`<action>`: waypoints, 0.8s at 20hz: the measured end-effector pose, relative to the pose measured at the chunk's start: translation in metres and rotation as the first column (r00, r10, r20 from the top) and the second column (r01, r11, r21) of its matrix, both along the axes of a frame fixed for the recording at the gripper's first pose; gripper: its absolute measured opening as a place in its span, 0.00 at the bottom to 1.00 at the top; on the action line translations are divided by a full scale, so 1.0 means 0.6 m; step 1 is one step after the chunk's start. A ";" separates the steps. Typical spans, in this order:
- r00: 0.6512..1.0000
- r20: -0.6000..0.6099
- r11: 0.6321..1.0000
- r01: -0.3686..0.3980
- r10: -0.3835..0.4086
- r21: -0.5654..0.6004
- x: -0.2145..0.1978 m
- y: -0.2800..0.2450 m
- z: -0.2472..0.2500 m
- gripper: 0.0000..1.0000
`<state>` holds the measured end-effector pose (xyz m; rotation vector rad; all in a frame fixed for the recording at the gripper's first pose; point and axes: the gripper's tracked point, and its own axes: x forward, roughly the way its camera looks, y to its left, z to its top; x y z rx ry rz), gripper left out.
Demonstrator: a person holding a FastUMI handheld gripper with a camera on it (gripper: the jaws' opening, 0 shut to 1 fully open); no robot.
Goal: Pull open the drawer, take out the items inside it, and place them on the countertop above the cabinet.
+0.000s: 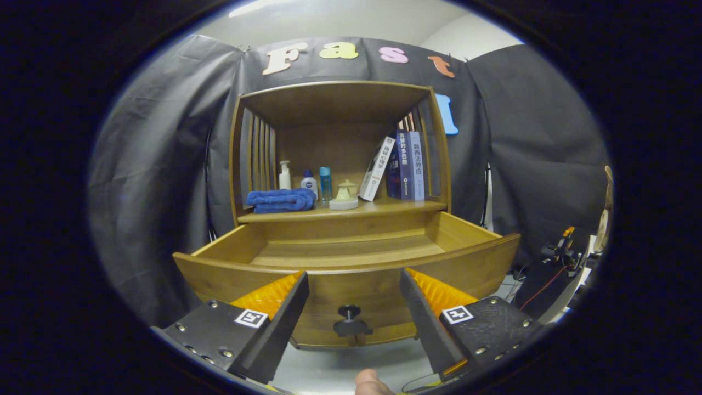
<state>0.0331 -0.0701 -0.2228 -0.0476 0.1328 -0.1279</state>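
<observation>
A wooden cabinet stands ahead with its drawer [351, 258] pulled out toward me. The part of the drawer's floor that I can see is bare; its front strip is hidden behind the front panel. A dark round knob [350, 314] sits on the drawer front, between my fingers and a little beyond them. My gripper [354, 280] is open, with nothing between its fingers. On the countertop [384, 207] above the drawer lie a folded blue towel [281, 199], a white pump bottle [284, 175], a small white jar with a blue cap [309, 181], a blue tube [325, 184] and a cream lidded dish [345, 196].
Several books [403, 164] lean at the right end of the countertop, under the cabinet's top board. Black cloth hangs behind and to both sides. Some equipment with red wires [559, 255] stands low to the right. A fingertip [370, 384] shows below the fingers.
</observation>
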 end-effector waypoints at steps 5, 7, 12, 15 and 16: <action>1.000 -0.026 1.000 -0.014 0.014 -0.001 0.026 -0.007 -0.044 1.00; 0.999 -0.006 0.999 -0.049 0.049 0.008 0.035 0.007 -0.049 0.99; 0.998 0.017 0.998 -0.055 0.055 -0.025 0.037 0.005 -0.051 0.99; 0.998 0.011 0.998 -0.059 0.059 -0.030 0.042 0.004 -0.047 0.98; 0.998 0.013 0.998 -0.062 0.062 -0.027 0.046 0.002 -0.047 0.98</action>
